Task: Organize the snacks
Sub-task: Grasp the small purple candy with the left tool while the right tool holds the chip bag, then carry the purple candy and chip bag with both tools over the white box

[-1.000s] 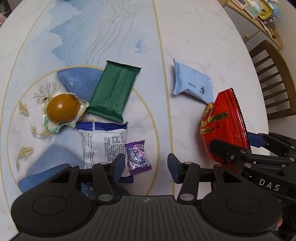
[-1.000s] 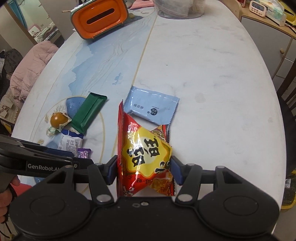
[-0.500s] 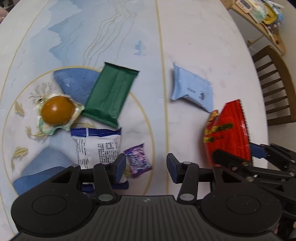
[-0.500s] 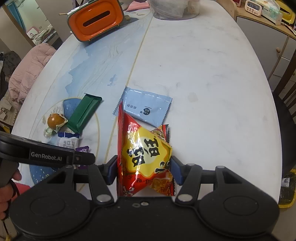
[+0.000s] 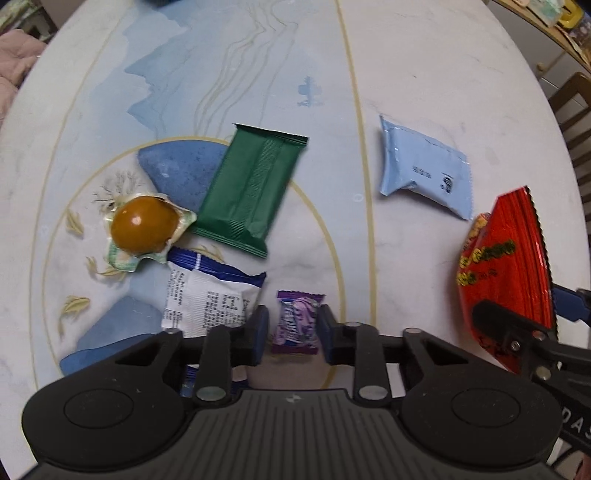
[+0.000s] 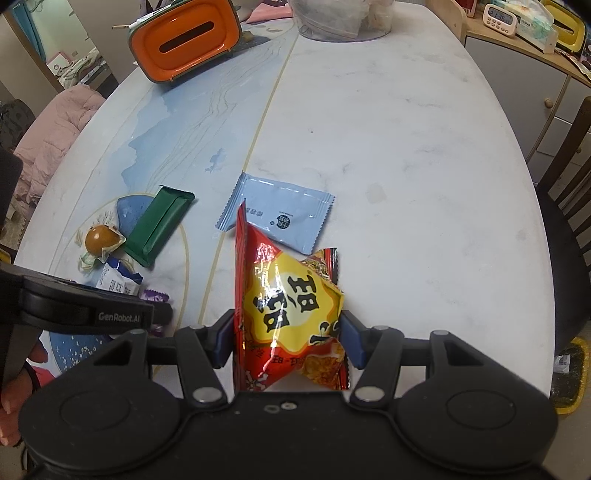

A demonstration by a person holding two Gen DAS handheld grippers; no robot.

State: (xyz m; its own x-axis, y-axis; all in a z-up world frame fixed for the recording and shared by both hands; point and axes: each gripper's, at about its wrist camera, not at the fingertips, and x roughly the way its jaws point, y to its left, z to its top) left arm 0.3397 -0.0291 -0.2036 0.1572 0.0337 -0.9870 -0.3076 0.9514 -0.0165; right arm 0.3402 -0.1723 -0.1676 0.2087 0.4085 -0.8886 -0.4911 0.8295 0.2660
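Gripping one purple candy (image 5: 296, 320) left tool (image 5: 291, 332), clamping one red bag (image 6: 291, 314) right tool (image 6: 288, 338)

Six snack packets are counted: one green bar wrapper (image 5: 251, 194), one pale blue sachet (image 5: 424, 173), one red and yellow crisp bag (image 6: 291, 314), one white and blue packet (image 5: 210, 295), one purple candy (image 5: 297, 321) and one brown egg in clear wrap (image 5: 142, 223). Toward twelve o'clock on the tabletop (image 6: 406, 147) stand one orange tissue box (image 6: 184, 40) and one clear container (image 6: 340, 18). Two hand-held grippers: left (image 5: 291, 328), right (image 6: 288, 339).
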